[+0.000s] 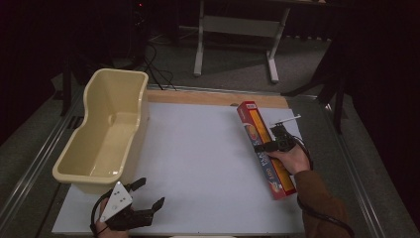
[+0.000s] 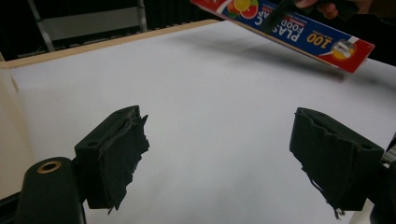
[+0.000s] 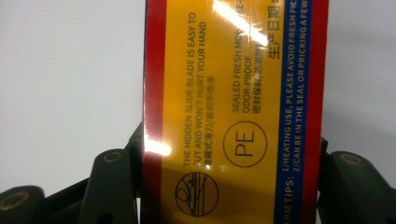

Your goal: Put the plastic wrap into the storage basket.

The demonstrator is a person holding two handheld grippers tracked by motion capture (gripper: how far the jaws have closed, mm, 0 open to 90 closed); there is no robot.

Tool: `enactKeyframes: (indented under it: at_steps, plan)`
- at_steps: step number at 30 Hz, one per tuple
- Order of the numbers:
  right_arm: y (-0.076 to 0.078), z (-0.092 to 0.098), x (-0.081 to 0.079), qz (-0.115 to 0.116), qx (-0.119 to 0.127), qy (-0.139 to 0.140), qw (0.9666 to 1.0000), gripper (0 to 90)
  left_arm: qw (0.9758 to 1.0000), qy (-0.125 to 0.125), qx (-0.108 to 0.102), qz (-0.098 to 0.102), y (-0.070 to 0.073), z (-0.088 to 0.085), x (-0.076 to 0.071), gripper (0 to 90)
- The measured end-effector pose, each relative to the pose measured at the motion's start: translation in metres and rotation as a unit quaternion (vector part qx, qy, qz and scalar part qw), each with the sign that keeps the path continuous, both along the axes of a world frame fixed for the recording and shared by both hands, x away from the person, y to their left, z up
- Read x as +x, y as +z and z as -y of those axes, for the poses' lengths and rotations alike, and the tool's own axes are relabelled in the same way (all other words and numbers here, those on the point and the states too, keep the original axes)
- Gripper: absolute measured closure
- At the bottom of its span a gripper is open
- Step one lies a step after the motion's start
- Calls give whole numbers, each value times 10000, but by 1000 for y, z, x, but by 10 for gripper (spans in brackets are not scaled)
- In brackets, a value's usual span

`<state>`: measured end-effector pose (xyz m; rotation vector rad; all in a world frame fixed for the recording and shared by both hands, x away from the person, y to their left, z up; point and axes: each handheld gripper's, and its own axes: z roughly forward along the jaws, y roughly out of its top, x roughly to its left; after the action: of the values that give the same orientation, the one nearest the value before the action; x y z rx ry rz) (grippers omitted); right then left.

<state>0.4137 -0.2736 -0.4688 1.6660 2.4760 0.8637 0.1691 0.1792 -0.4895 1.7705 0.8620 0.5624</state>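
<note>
A long red, yellow and blue plastic wrap box (image 1: pixel 265 148) hangs over the right side of the white table (image 1: pixel 198 158), lifted off the surface. My right gripper (image 1: pixel 271 146) is shut on its middle, jaws pressed on both long sides. In the right gripper view the box (image 3: pixel 233 112) stands between the two black jaws. The left gripper view has the box (image 2: pixel 285 32) at top right, casting a shadow on the table. My left gripper (image 1: pixel 149 192) rests open near the table's front left corner, its pads (image 2: pixel 121 154) wide apart with nothing between them.
A cream plastic tub (image 1: pixel 106 131) stands empty at the left of the table, just beyond my left gripper. A wooden strip (image 1: pixel 218 98) runs along the table's far edge. Beyond it stands a desk frame (image 1: pixel 237 34) on the floor.
</note>
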Motion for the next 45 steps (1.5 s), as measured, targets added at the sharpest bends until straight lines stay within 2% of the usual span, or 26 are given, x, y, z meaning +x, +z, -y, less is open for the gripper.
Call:
enactKeyframes:
  at_steps: [4, 6, 7, 11, 12, 15, 20, 25, 36, 45]
  plan:
    - [6, 1, 3, 3, 355, -239, 9991, 425, 10000, 0, -7, 3, 0, 0, 0, 177]
    - [6, 1, 4, -1, 418, -276, 9987, 425, 10000, 3, -11, 4, 0, 0, 0, 177]
    - [9, 2, 4, 22, 610, -392, 9974, 425, 10000, 2, -10, 6, 0, 0, 0, 177]
    - [12, 4, 5, 125, 901, -576, 9942, 425, 10000, 9, -17, 8, 0, 0, 0, 177]
    - [12, 4, 5, 125, 901, -576, 9942, 425, 10000, 9, -18, 9, 0, 0, 0, 177]
    - [16, 4, 5, 208, 1126, -727, 9908, 425, 10000, 9, -18, 21, 0, 0, 0, 177]
    - [27, 0, 6, 410, 1189, -793, 9889, 425, 10000, 9, -28, 16, 0, 0, 0, 177]
    - [37, -5, 8, 458, 1349, -805, 9865, 425, 10000, 5, -29, 14, 0, -1, 0, 177]
    - [56, -37, 11, 633, 1307, -576, 9877, 425, 10000, 1, -44, 28, 0, -1, 0, 177]
    - [71, -65, 13, 751, 1408, -442, 9862, 425, 10000, 7, -56, 47, 1, -2, -1, 177]
